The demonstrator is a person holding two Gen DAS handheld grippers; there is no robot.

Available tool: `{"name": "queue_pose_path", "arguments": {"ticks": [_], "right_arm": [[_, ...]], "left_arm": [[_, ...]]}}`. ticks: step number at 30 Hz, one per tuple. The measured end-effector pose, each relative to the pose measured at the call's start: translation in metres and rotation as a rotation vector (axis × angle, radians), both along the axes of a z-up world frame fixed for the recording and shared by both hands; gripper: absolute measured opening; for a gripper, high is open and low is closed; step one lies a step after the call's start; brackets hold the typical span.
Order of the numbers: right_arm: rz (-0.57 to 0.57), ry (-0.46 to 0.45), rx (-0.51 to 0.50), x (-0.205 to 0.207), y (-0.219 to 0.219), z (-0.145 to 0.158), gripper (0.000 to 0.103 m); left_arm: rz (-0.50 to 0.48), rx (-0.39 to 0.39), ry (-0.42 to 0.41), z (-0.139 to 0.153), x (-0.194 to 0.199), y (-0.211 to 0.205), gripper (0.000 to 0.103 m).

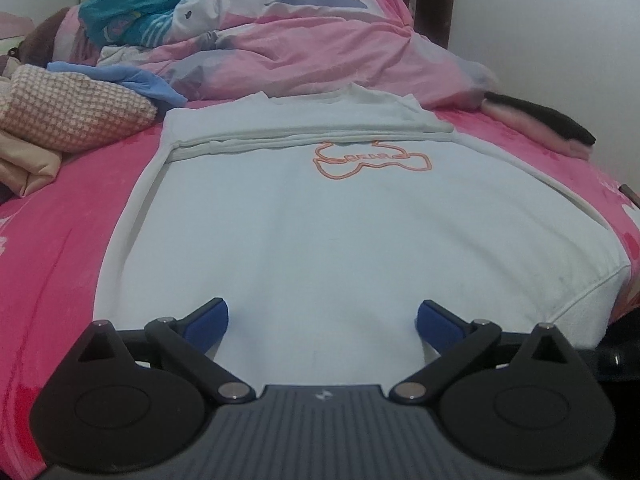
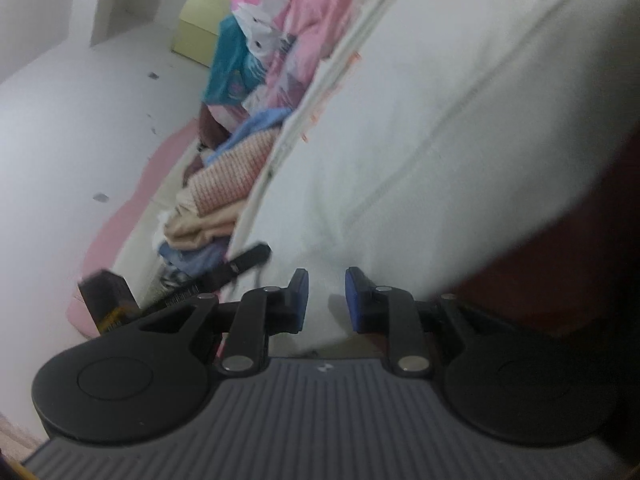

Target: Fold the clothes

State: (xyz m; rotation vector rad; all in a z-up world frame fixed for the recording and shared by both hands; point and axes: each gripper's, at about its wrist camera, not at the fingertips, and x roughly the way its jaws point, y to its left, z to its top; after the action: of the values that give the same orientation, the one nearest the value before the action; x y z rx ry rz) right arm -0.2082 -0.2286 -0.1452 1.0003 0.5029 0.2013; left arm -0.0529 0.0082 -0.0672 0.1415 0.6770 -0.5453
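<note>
A white T-shirt [image 1: 320,216] with an orange bear outline [image 1: 372,160] lies flat on the pink bed sheet [image 1: 60,248], its top part folded across. In the left wrist view my left gripper [image 1: 322,320] hovers over the shirt's near hem, blue pads [image 1: 208,320] spread wide with nothing between them. The right wrist view is tilted and blurred. There the same T-shirt [image 2: 440,120] fills the right side. My right gripper [image 2: 326,300] sits at its near edge, jaws a narrow gap apart, with white fabric showing in the gap.
A pile of clothes sits left of the shirt: checked cloth [image 1: 72,116], a blue garment [image 1: 136,82]. A pink duvet [image 1: 312,52] is heaped behind. A pink and dark folded item [image 1: 548,128] lies at the right by the wall. A dark strap [image 2: 248,264] lies beside the shirt.
</note>
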Motion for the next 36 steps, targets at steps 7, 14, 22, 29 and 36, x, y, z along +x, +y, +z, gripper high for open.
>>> {"name": "queue_pose_path", "arguments": {"ticks": [7, 14, 22, 29, 36], "right_arm": [[-0.075, -0.063, -0.116, -0.019, -0.011, 0.040, 0.023], [-0.232, -0.078, -0.195, 0.033, -0.060, 0.063, 0.023], [-0.101, -0.025, -0.231, 0.051, -0.022, 0.042, 0.015], [-0.006, -0.008, -0.277, 0.057, -0.006, 0.042, 0.015], [0.008, -0.017, -0.320, 0.072, -0.009, 0.044, 0.015]], "left_arm": [[0.023, -0.049, 0.019, 0.002, 0.000, 0.009, 0.102], [0.086, -0.152, 0.053, 0.011, 0.001, 0.032, 0.101], [0.085, -0.134, 0.014, 0.012, 0.003, 0.038, 0.101], [0.076, -0.121, 0.025, 0.006, 0.010, 0.043, 0.101], [0.100, -0.118, 0.015, 0.005, 0.008, 0.044, 0.101]]}}
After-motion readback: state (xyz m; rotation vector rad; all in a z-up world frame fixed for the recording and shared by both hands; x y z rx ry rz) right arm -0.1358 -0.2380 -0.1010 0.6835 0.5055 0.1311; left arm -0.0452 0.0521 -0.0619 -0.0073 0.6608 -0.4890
